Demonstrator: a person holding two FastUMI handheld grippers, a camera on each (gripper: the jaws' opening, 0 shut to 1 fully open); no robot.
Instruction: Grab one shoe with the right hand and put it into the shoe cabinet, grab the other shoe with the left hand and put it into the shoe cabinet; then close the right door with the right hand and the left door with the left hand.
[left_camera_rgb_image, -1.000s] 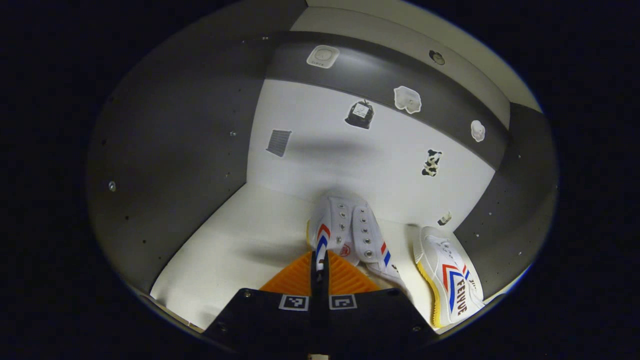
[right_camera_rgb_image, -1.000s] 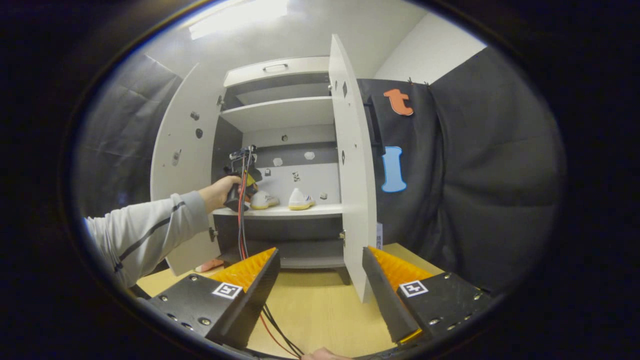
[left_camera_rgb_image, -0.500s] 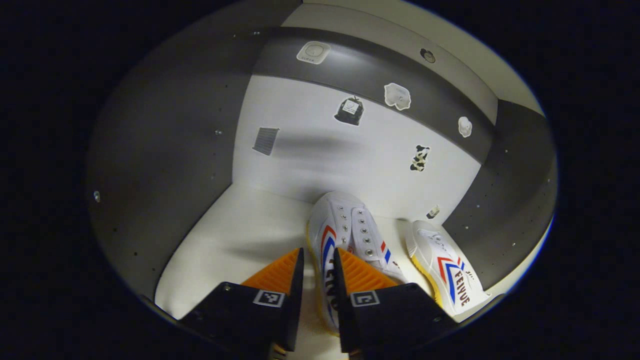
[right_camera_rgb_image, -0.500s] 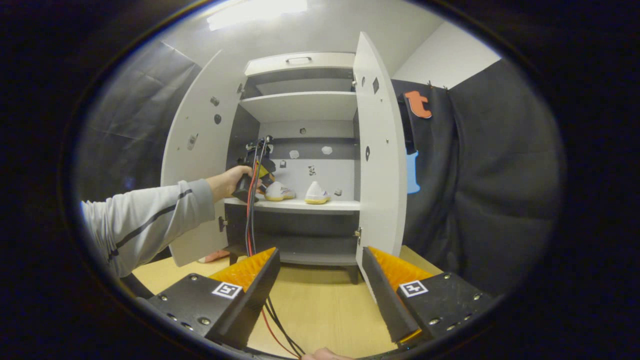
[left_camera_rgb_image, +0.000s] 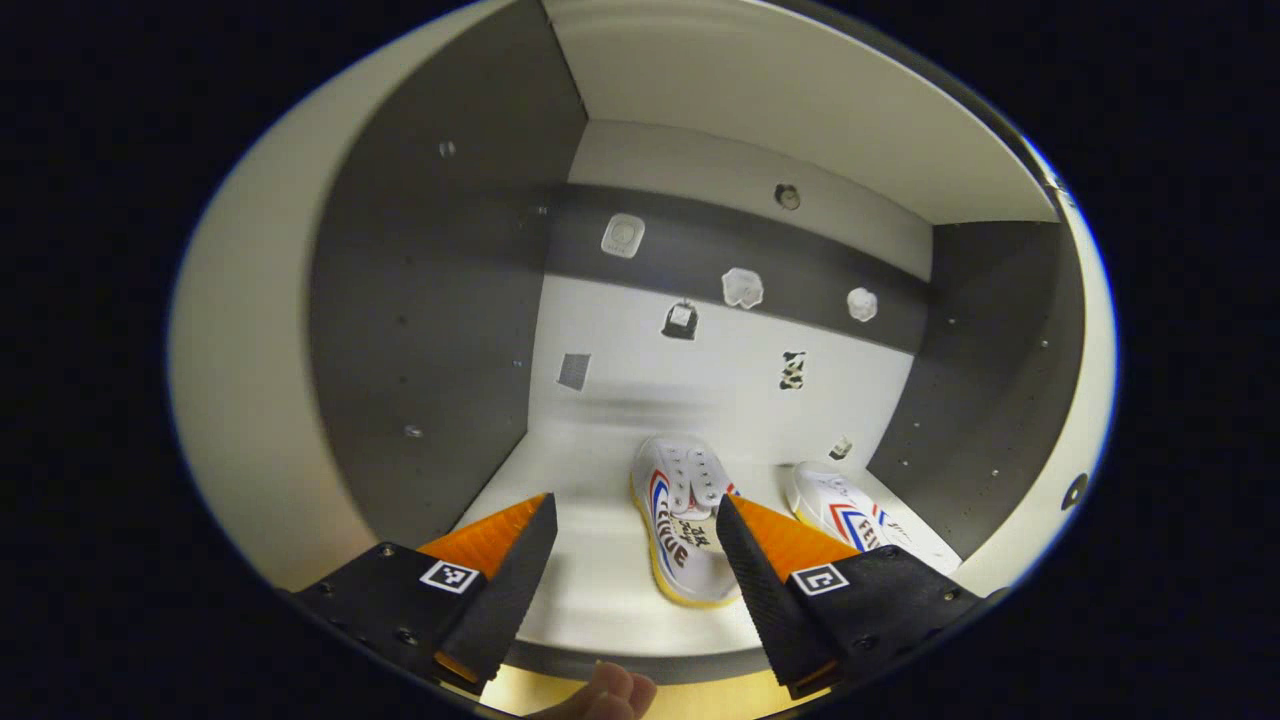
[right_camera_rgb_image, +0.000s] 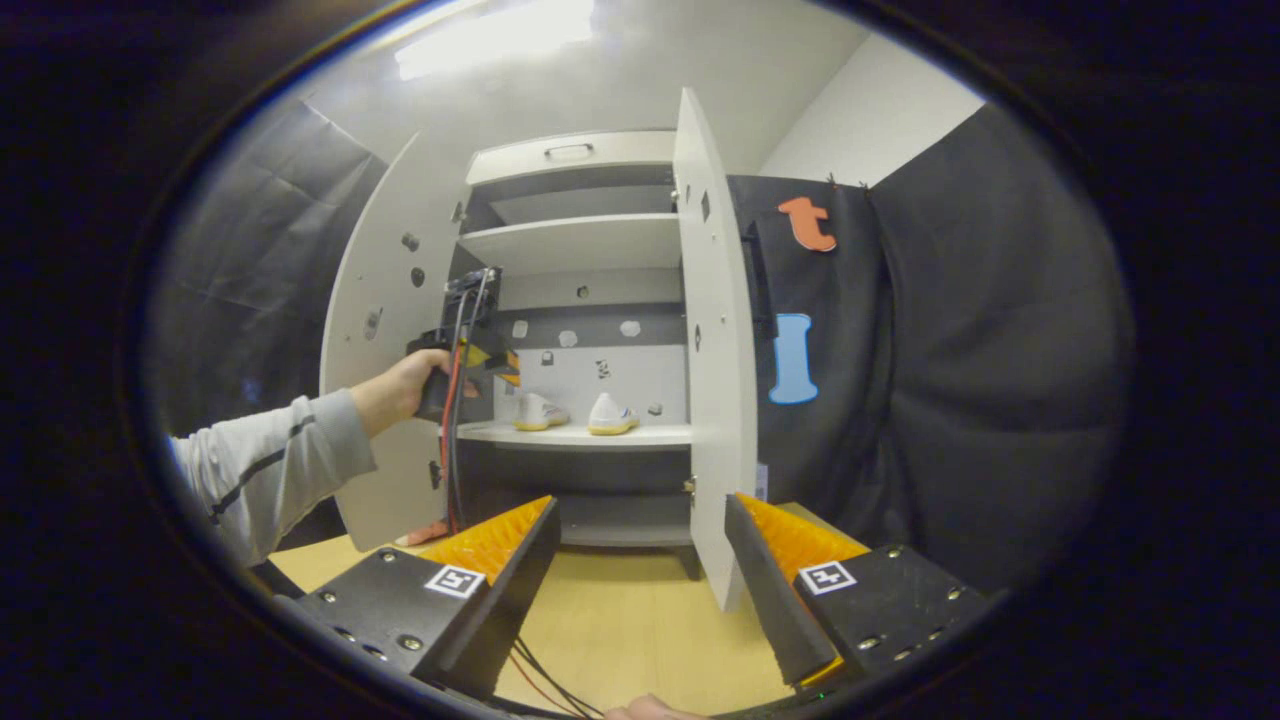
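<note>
Now the left gripper (left_camera_rgb_image: 632, 560) has let go and drawn back from the shelf (left_camera_rgb_image: 600, 590), fingers wide and empty. Both shoes sit inside: one (left_camera_rgb_image: 685, 520) ahead, the other (left_camera_rgb_image: 850, 515) beside it. The right gripper (right_camera_rgb_image: 640, 560) hangs open, empty, before the right door (right_camera_rgb_image: 712, 350); doors come next.

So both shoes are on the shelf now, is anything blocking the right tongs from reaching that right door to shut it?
Nothing visible does. The right tongs hang open, low in front of the cabinet, and the right door stands wide open just ahead with only bare floor between. The left tongs are over by the left door.
</note>
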